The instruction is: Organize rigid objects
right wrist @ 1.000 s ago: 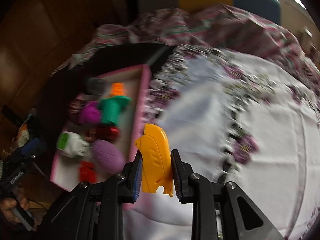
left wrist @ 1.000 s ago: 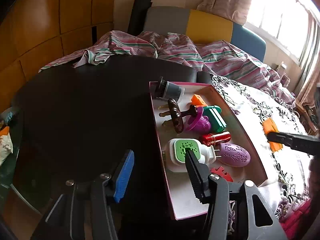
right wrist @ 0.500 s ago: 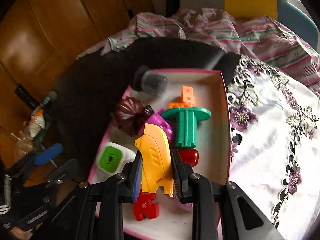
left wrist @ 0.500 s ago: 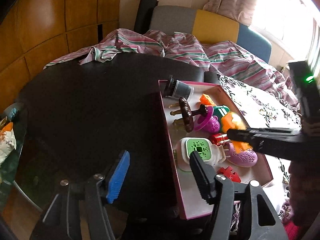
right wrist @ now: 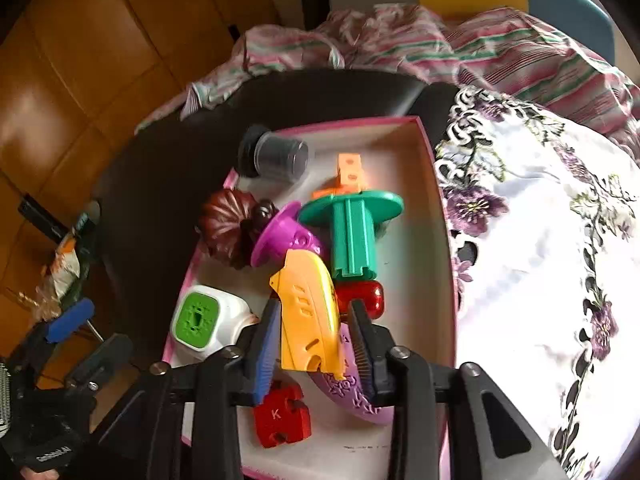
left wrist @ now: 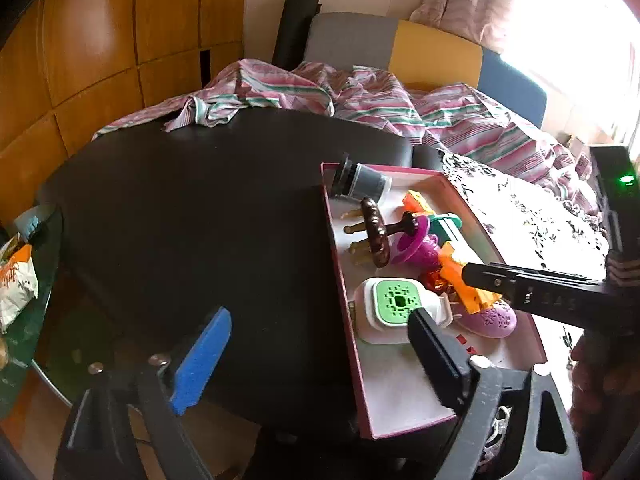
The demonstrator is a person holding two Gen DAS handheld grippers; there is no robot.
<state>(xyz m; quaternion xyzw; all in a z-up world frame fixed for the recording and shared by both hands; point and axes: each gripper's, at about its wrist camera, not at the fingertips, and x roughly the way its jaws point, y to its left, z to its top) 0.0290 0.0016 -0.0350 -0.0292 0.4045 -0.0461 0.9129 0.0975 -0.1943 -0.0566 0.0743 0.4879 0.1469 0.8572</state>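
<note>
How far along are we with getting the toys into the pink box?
Mostly done: the pink box already holds the green spool, red block and others. In hand: the yellow piece sits between the right tool, whose jaws have just been opening. Left: pull clear. The left tool is open, empty.

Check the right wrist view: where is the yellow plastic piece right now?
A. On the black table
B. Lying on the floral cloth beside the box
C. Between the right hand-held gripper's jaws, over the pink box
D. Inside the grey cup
C: the yellow plastic piece sits between the jaws of the right hand-held gripper, which have just been opening, above the toys in the pink box.
</note>
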